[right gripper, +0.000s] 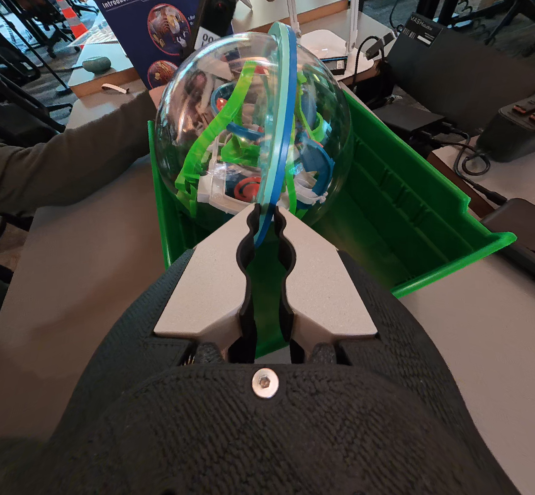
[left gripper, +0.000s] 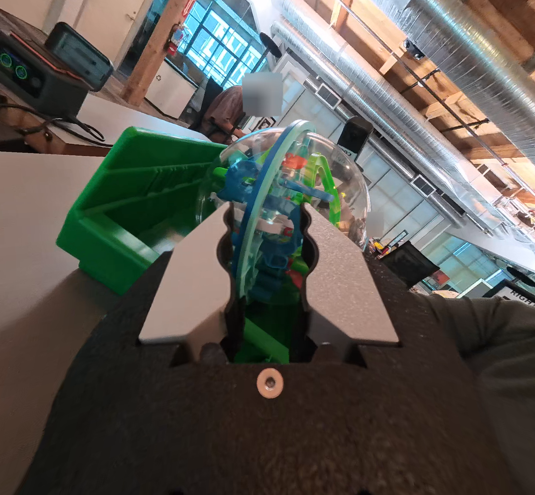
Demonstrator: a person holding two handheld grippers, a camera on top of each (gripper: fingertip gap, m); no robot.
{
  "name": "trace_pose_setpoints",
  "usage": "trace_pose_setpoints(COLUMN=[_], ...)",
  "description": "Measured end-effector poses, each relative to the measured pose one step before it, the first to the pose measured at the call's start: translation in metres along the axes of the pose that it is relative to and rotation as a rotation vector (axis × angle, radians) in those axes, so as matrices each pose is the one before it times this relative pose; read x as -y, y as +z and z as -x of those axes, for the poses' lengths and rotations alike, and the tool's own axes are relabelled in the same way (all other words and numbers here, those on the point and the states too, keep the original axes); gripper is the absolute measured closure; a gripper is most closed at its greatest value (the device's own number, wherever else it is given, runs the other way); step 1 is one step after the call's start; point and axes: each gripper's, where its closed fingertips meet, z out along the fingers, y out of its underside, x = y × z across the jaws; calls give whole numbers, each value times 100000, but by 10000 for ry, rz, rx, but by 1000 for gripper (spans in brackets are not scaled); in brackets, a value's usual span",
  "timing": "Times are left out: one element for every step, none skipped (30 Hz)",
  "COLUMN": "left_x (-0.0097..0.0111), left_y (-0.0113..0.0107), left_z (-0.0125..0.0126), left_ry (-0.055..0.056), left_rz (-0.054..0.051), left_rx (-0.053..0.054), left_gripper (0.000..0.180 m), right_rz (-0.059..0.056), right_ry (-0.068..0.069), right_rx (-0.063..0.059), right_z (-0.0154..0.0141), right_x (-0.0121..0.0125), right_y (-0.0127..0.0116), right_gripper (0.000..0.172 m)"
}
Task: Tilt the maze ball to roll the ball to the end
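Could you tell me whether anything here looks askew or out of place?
Nothing looks damaged. The clear plastic maze sphere sits at one end of the green plastic bin, its blue seam rim running upright, pinched by the right gripper.

Right gripper pinched nearly closed; left gripper spread wider.

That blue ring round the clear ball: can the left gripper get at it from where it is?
Probably yes. The blue ring already runs between the left gripper's spread fingers, nothing blocking; contact is unclear.
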Motion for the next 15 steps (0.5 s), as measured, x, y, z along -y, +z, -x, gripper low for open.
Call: trace_pose_setpoints(left_x=[-30, -62, -55, -70, -103, -97, -70, -103, -165, -135, -124, -178, -164, -176, -174], left_y=[-65, -85, -68, -82, -107, -79, -44, -41, -35, -34, -12, -4, -13, -5, 38], left_z=[-68, -74, 8, 83, 77, 59, -15, -82, -99, -231, -280, -290, -361, -376, -335], left_ry=[48, 28, 39, 70, 90, 124, 168, 269, 412, 514, 424, 253, 83, 12, -38], left_rz=[4, 40, 13, 9, 33, 40, 51, 89, 129, 117, 123, 166, 126, 91, 76], left_rx=[-52, -73, -17, 43, 54, 73, 72, 75, 116, 63, 26, -52, -167, -228, -230], left_gripper=[142, 146, 148, 152, 157, 161, 164, 167, 172, 173, 174, 173, 173, 174, 174], right_rz=[-81, -82, -85, -90, -96, -86, -63, -44, -34, -32, -30, -27, -36, -58, -75], right_ry=[25, 38, 37, 36, 34, 31, 28, 20, 0, -11, 4, 9, -8, -19, 0], right_rx=[68, 65, 65, 43, 31, 30, 20, 18, 24, 21, -11, -43, -37, -1, 30], right_z=[29, 9, 5, -40, -50, -49, -39, -30, 8, 12, -50, -115, -95, -27, 13], right_x=[68, 52, 41, 39, 43, 45, 28, 0, -4, -18, -8, -26, -39, -27, -31], right_y=[24, 24, 11, 9, 2, 8, 14, -23, -39, -61, -73, -68, -88, -81, -68], right_gripper=[163, 163, 163, 163, 163, 163, 163, 163, 163, 163, 163, 163, 163, 163, 163])
